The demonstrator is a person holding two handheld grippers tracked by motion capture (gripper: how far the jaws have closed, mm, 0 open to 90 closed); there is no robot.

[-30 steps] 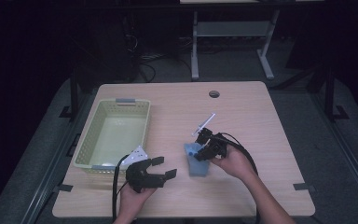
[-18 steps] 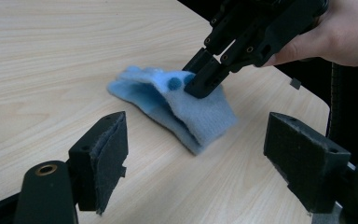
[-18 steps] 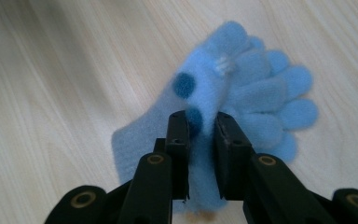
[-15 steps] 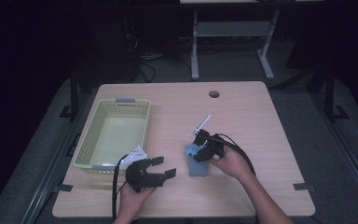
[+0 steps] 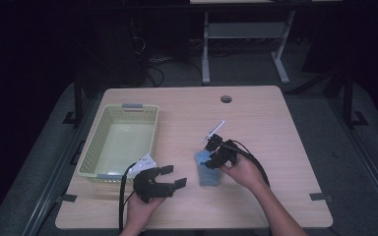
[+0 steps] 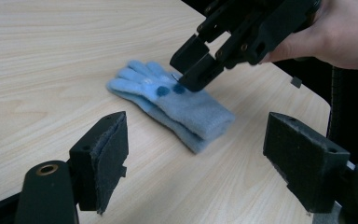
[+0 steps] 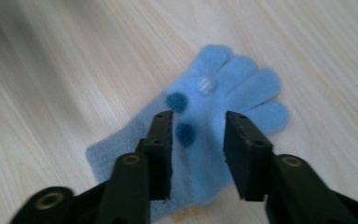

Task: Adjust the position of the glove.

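A light blue knit glove with two dark blue dots and a white one lies flat on the wooden table. My right gripper points down at its middle. Its jaws have just been opening and stand apart over the dots. The glove lies under the gap and the pads do not press on it. My left gripper rests low at the table's near left, open wide and empty, facing the glove's cuff.
A pale green plastic basket stands at the left of the table, just behind the left gripper, with nothing seen inside. A cable hole is near the table's far edge. Dark floor and a metal stand lie beyond.
The right gripper's jaws have parted above the glove, which now lies loose on the table. The left gripper has stayed where it was.
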